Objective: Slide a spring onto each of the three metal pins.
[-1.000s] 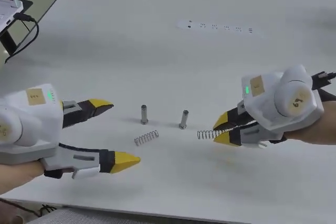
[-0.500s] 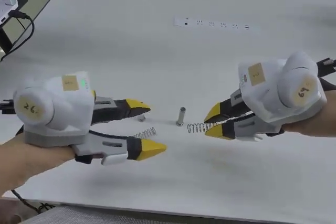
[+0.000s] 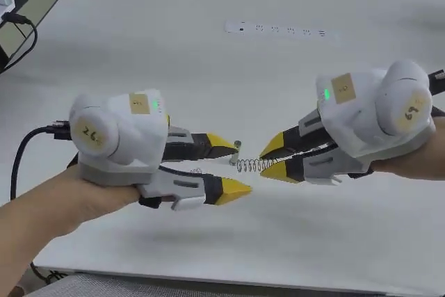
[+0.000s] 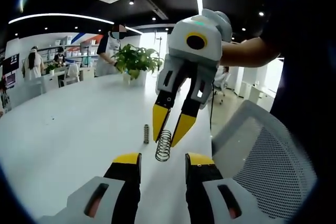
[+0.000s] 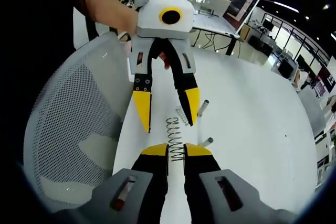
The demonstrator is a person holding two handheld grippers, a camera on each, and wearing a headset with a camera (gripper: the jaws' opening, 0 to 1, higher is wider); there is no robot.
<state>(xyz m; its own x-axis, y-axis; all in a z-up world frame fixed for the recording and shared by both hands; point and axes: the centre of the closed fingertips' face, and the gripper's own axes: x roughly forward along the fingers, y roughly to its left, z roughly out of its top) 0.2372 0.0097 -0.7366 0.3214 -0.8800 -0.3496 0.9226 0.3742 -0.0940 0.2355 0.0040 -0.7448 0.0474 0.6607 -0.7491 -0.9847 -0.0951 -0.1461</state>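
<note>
**Held spring** (image 3: 250, 165): one end is clamped between the closed jaws of the right gripper (image 3: 268, 160). The rest sticks out level above the white table (image 3: 299, 241), toward the left gripper (image 3: 229, 166). The yellow tips cover the clamped coils.

**Left gripper**: jaws are spread wide and hold nothing. The held spring's free end points into the gap between its tips.

**Pin** (image 3: 237, 145): in the head view only its top clears the left gripper's upper jaw (the shaft is hidden). The right gripper view shows it standing on the table near that gripper's own jaws.

**Second pin** (image 5: 202, 107): upright, just beside a left gripper jaw.

**Loose spring** (image 3: 195, 170): in the head view a few coils show between the left gripper's jaws and the rest is covered. The right gripper view shows it lying on the table below those jaws.

**Power strip** (image 3: 278, 30): at the far side of the table, its markings too small to read.

**Change from one second ago**: the left gripper has come in from the table's left side to the middle. It now covers the second pin and most of the loose spring, both then in plain sight. The right gripper has carried the held spring leftward, so the two sets of tips are close together. Neither gripper's jaws have changed.
</note>
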